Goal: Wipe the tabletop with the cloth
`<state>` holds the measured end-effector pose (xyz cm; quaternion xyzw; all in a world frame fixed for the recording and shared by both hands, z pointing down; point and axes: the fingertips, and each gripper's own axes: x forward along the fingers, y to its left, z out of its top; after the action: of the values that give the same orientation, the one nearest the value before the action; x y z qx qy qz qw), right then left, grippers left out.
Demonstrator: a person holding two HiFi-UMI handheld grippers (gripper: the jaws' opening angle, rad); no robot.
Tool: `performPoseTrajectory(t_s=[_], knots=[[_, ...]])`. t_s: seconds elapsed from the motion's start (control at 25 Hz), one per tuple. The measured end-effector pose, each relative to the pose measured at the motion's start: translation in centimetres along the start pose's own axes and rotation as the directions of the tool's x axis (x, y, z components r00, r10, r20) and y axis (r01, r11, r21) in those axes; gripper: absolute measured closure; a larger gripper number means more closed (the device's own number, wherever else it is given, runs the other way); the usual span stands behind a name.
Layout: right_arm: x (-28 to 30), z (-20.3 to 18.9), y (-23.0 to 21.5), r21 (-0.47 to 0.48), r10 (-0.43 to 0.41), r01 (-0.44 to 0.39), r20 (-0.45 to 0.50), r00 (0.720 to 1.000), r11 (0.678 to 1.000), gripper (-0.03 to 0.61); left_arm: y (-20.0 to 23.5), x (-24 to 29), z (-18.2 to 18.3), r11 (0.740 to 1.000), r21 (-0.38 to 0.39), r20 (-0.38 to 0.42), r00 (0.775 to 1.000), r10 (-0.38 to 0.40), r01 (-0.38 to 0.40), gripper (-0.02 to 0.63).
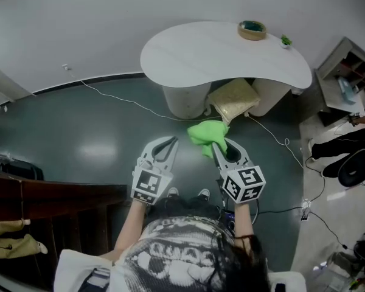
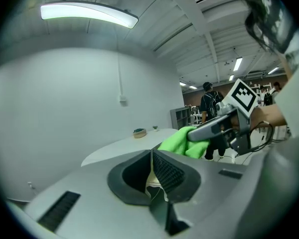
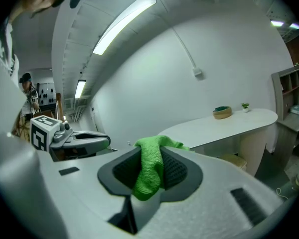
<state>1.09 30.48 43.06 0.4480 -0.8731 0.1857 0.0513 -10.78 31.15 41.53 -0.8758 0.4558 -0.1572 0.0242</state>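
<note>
Clamping onto the green cloth (image 1: 205,132), your right gripper (image 1: 218,148) has a fold pinched between its ribbed pads, and the rest of the cloth bunches over the jaw tips. Your left gripper (image 2: 152,158) is clenched too, pads pressed together. Only a pale wisp shows at the seam, and you cannot tell what it is. The two tools sit side by side in front of you, the left one just beside the cloth but not touching it.

Both grippers, and the cloth with them, hang short of the near edge of the white kidney-shaped table (image 1: 188,59), over the dark floor (image 1: 97,139). Nothing of the cloth touches the tabletop.

On the table's far right end stands a small round bowl (image 1: 252,30) with something teal inside. A tiny potted plant (image 1: 285,40) stands just beyond it, nearer the table's tip. Under the table, between its two rounded pedestals, a beige sack (image 1: 233,99) leans. A thin cable (image 1: 128,101) trails across the floor to the table's left. A shelf unit (image 1: 353,72) stands off the table's right end.
</note>
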Motion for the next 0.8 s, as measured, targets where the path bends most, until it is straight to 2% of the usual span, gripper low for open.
performPoseTrajectory(t_s=[0.48, 0.8], knots=[[-2.7, -1.6, -3.5, 0.012, 0.041, -0.041, -0.013, 0.999, 0.999, 0.488, -4.1, 1.0, -0.3, 0.998, 0.001, -0.023, 0.998, 0.055, -0.055, 0.6], [-1.7, -1.5, -4.3, 0.034, 0.082, -0.082, -0.01, 0.997, 0.996, 0.487, -3.9, 1.3, -0.3, 0.996, 0.012, -0.048, 0.995, 0.091, -0.091, 0.601]])
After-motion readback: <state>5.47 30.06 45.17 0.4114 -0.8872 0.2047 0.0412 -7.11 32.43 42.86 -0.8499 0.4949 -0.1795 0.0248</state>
